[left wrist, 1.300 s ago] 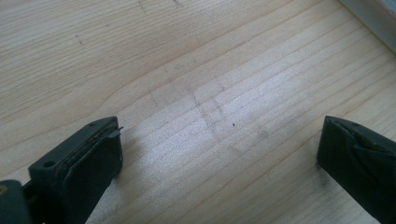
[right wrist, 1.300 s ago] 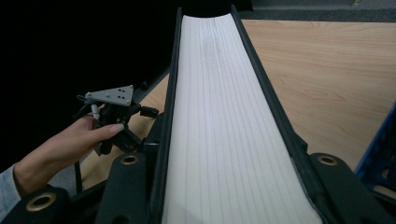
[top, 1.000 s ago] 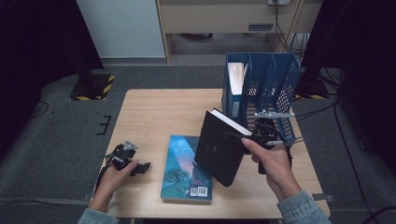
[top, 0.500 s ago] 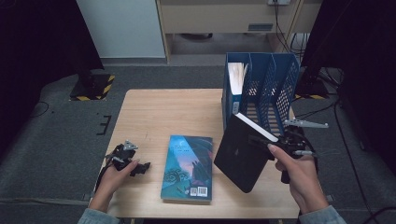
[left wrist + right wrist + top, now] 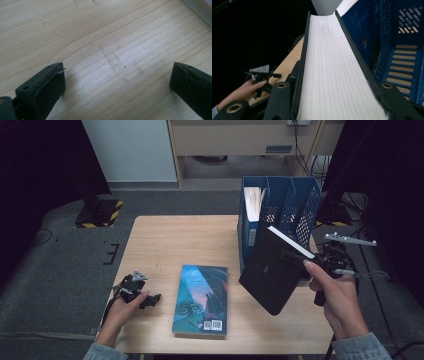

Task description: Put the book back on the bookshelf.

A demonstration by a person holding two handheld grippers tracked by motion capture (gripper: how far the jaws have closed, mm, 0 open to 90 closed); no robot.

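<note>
Holding the black book (image 5: 270, 272) clamped in my right gripper (image 5: 300, 262), I have it lifted off the table (image 5: 165, 235) and tilted, its white page edge up and its lower corner hanging over the wood just short of the near edge. In the right gripper view the jaws press on both covers with the page block (image 5: 332, 70) running straight away from me between them. Just beyond the book's far end stands the blue mesh file rack (image 5: 295, 200); its compartments lie ahead and to the right of my gripper, with open slots and one at the far left already holding a book or folder whose pale label I cannot read. My left gripper (image 5: 137, 292) rests on the wood near the table's left edge, jaws spread wide with nothing between them; its own view shows bare wood grain (image 5: 112, 50) and a grey edge at the top right corner. Between the two grippers lies a teal illustrated book (image 5: 201, 299), flat, back cover up, with a barcode and a QR code near its near edge; the small print is too fine to read. It sits just beside the black book's lower corner, leaving little room there. Since half a second ago the black book has risen slightly toward the rack, while the left gripper has stayed put.
</note>
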